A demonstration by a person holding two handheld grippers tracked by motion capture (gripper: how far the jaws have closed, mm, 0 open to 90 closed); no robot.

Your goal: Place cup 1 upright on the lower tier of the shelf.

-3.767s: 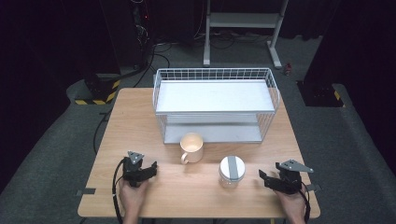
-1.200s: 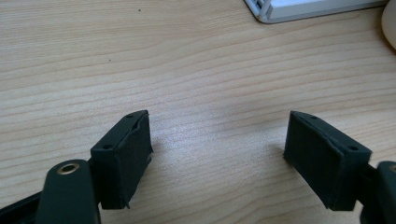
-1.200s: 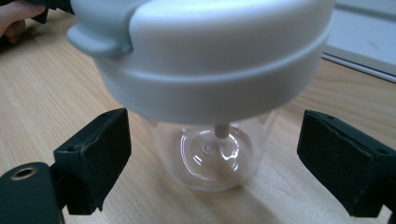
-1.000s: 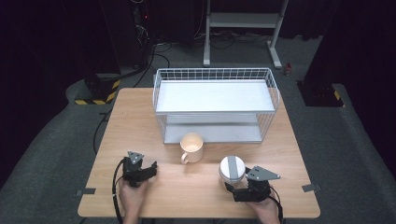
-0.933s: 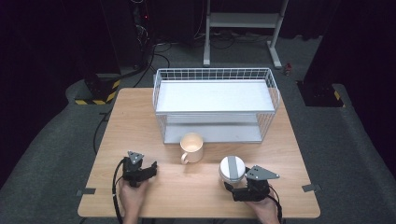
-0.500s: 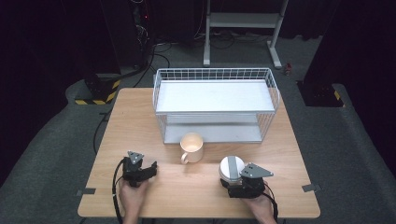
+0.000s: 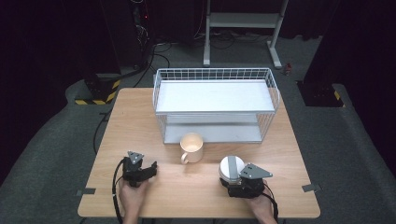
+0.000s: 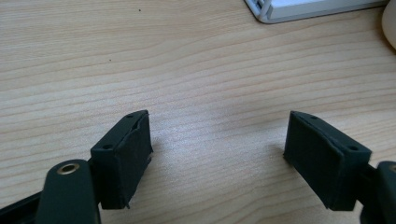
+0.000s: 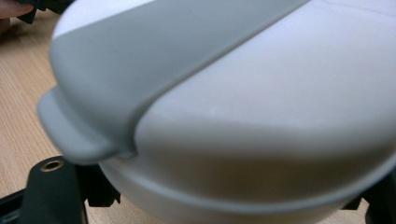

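A white round container (image 7: pixel 230 165) with a grey band across its lid stands on the wooden table (image 7: pixel 140 121) at the front right. My right gripper (image 7: pixel 236 178) is pressed up against its near side. In the right gripper view the container (image 9: pixel 261 116) looms blurred between the two black jaws, which stand wide at either side of its base; the gripper (image 9: pixel 224 200) is open. A cream mug (image 7: pixel 192 148) stands at the centre in front of the rack. At the front left my left gripper (image 7: pixel 141 171) rests on the table, open, with bare wood between its jaws (image 8: pixel 217 140).
A white wire rack (image 7: pixel 215 102) with two shelves takes up the back half of the table. A corner of its base (image 8: pixel 317 7) and the mug's edge (image 8: pixel 390 23) show in the left gripper view. Cables trail off the table's left side.
My right gripper has slid left from the table's right edge up to the white container, and its jaws now flank it. The left gripper has stayed still.
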